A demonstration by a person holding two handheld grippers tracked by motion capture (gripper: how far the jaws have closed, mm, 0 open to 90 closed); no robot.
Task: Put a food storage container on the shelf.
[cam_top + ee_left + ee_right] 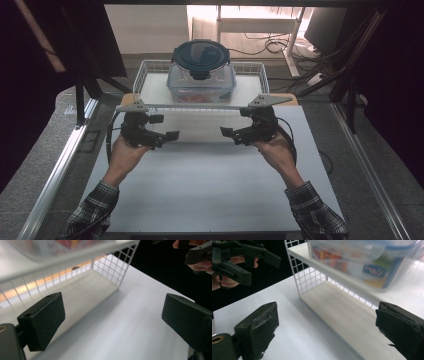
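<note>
A white counter (pixel 210 190) fills the middle of the high view, with a person's plaid-sleeved forearms coming in from the near edge. At its far end stands a white wire basket (pixel 252 70), set on a pale wooden board (pixel 342 312) that shows under the mesh in both gripper views. Inside the basket sits a clear box (pixel 201 82) with a dark blue clip-on lid (pixel 201 54); something orange shows through its wall, and the right gripper view catches a blue label on its side, blurred.

The left gripper (pixel 166 127) is held just in front of the basket's near-left corner, pointing inward toward the other. Its fingers (pixel 45 320) stand wide apart with nothing between them, above bare counter, the basket's mesh close beside one.

The right gripper (pixel 233 129) mirrors it at the near-right corner. Its fingers (pixel 259 327) are likewise spread wide and grip nothing. Neither gripper touches the basket or box.
</note>
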